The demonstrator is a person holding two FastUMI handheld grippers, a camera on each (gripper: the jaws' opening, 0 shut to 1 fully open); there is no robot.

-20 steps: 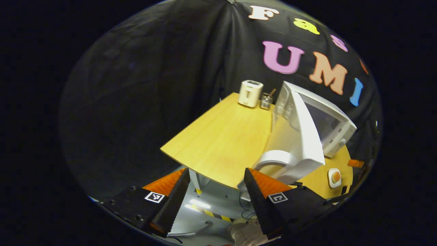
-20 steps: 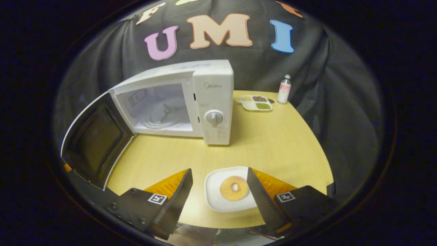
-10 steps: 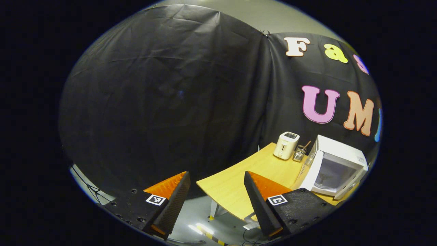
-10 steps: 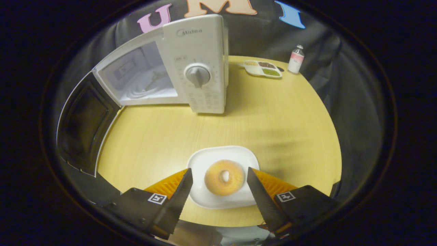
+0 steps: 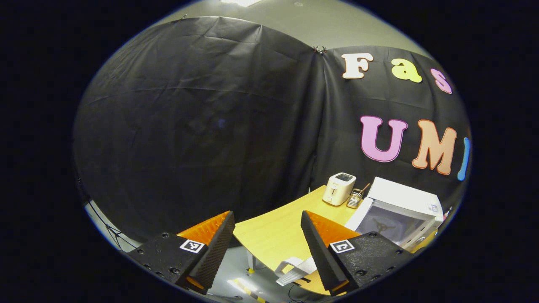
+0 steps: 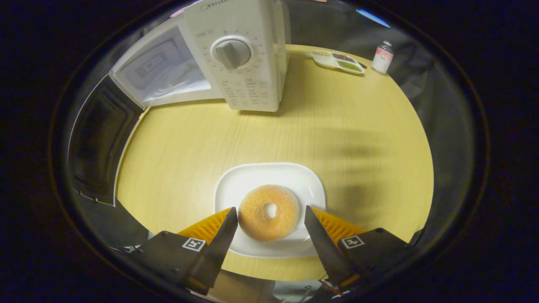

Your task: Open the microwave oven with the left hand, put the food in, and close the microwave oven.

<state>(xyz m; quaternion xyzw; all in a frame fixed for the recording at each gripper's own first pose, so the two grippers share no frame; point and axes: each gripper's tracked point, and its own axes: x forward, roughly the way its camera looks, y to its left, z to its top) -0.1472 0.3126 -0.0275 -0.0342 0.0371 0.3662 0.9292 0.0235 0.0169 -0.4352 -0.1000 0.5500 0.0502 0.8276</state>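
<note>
**One of Nearly Everything on the Table**

One white microwave oven point(image 6: 236, 59) stands on one round yellow table point(image 6: 337, 126), with its one door point(image 6: 99, 143) swung open and one dial point(image 6: 230, 52) on the control panel. One sugared doughnut point(image 6: 269, 212) lies on one white square plate point(image 6: 269, 185). At the far edge sit one divided dish point(image 6: 338, 60) with three compartments of different fillings, and one small bottle point(image 6: 382, 57) with a pink band. In the left gripper view: one white toaster point(image 5: 339, 188) and one small wire holder point(image 5: 355, 199) beside it, its contents too small to count. Two grippers: the left gripper point(image 5: 268, 235) and the right gripper point(image 6: 269, 235), with two fingers each.
</note>
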